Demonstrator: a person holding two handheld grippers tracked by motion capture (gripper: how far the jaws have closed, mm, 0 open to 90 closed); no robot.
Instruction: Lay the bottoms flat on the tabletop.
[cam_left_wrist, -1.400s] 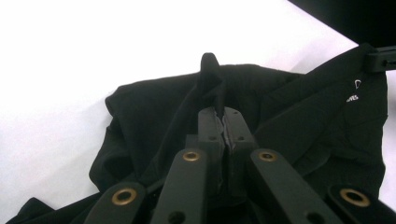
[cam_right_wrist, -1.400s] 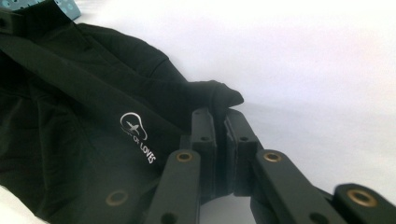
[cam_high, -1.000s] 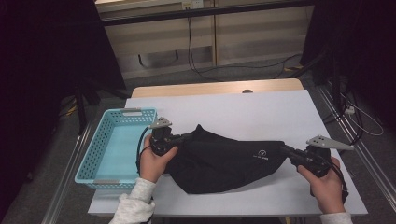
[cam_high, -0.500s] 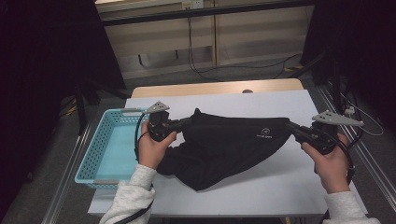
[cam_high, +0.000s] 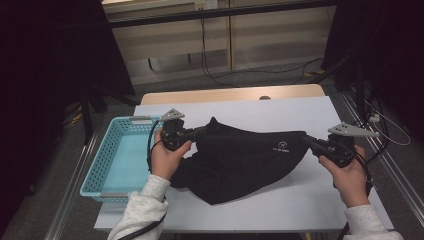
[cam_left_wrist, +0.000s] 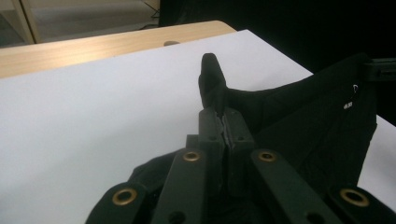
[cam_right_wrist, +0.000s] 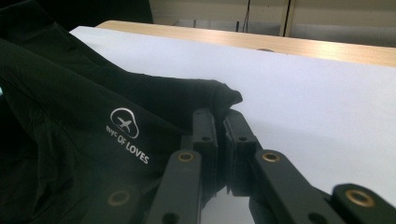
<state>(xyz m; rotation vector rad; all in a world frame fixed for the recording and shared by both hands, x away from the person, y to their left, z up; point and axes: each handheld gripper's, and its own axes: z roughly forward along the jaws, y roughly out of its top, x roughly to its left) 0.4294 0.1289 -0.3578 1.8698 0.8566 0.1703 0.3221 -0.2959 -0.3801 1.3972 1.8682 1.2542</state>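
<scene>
At the left of the high view a light-blue basket (cam_high: 116, 159) sits along the table's left edge, on the white tabletop (cam_high: 260, 112). Just right of it, the left gripper (cam_high: 198, 132) is held in the person's left hand (cam_high: 166, 157), its jaws clamped on one corner of a black garment (cam_high: 245, 157). In the left gripper view the two black jaws stand pressed together on the cloth, and a small nub of fabric pokes up beyond their tips near the centre of the frame.

The garment spans the middle of the high view, its top edge stretched between the two grippers, the rest sagging down onto the table toward the lower centre. A small white logo (cam_high: 283, 148) sits on its right part — in the right gripper view it reads as a plane emblem with lettering at centre left.

At the right, the right gripper (cam_high: 306, 141) — held in the right hand (cam_high: 349, 172) — pinches the garment's other corner, jaws closed on the bunched cloth.
</scene>
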